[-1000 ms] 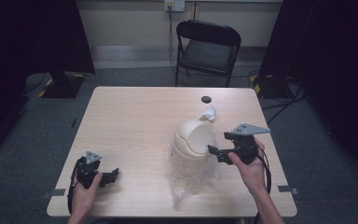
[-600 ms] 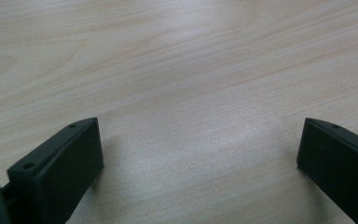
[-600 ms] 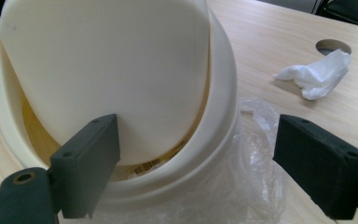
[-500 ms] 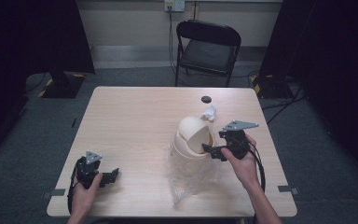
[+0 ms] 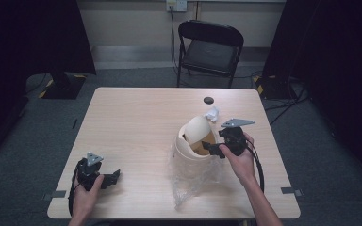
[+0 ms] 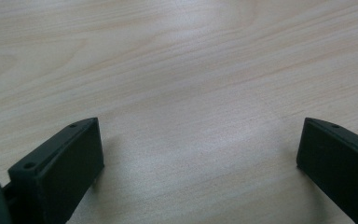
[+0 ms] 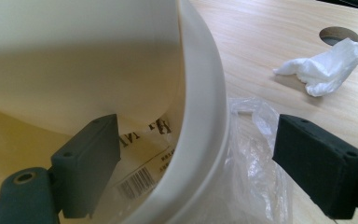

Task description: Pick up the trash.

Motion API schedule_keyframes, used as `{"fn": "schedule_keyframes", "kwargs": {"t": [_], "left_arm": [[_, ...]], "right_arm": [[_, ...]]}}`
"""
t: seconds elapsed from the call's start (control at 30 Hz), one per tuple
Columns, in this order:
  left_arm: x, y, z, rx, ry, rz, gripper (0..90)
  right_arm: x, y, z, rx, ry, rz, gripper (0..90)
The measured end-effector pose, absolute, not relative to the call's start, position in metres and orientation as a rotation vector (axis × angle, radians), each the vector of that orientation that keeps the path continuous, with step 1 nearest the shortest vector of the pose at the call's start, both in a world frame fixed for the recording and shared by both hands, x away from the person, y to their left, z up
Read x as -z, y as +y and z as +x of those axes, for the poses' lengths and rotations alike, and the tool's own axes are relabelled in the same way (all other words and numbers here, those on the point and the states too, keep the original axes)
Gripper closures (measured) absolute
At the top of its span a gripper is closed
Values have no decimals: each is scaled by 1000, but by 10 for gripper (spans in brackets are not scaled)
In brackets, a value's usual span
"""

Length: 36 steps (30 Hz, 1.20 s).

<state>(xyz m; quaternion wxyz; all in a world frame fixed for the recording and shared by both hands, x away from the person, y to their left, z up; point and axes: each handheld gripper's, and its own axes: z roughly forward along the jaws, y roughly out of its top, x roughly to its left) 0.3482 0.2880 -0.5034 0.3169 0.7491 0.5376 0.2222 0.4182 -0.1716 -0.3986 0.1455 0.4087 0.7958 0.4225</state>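
The cream bin [image 5: 194,143] stands on the right half of the table [image 5: 136,122], toward the person's side of its middle, with its domed swing lid [image 5: 198,128] tipped so that the opening faces right. A clear plastic bag [image 5: 188,181] is bunched around and under its base and spills over the table toward the person. In the right gripper view, a printed label with a barcode [image 7: 137,182] shows inside the bin, below the curved underside of the lid.

The right tool [image 5: 213,149] is held at the bin's opening. Its jaws are wide apart and straddle the bin's thick rim [image 7: 205,121]: one jaw is inside the bin, close under the lid, and the other is outside, over the crumpled plastic. Neither jaw can be seen pressing on the rim, so it grips nothing. The right hand [image 5: 238,157] holds it from behind, and a cable trails back along the forearm.

Just beyond the bin lies a crumpled white tissue [image 5: 211,114], and a little farther off is a round dark hole [image 5: 209,100] in the table.

The left tool [image 5: 113,176] is well apart, near the table's front left corner, held low in the left hand [image 5: 86,188]. Its jaws are spread wide over bare wood, holding nothing.

Beyond the table's far edge stands a black folding chair [image 5: 210,44].
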Motion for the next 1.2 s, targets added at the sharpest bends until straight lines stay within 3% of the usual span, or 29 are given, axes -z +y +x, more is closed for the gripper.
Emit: {"fn": "schedule_keyframes", "kwargs": {"t": [0.47, 0.57, 1.2], "left_arm": [[503, 288, 348, -584, 1415, 1973, 0], [503, 288, 348, -584, 1415, 1973, 0], [503, 288, 348, -584, 1413, 1975, 0]], "right_arm": [[403, -165, 431, -1208, 2288, 1199, 149], [403, -167, 431, -1226, 2305, 1202, 192], [379, -191, 409, -1276, 2251, 1137, 179]]}}
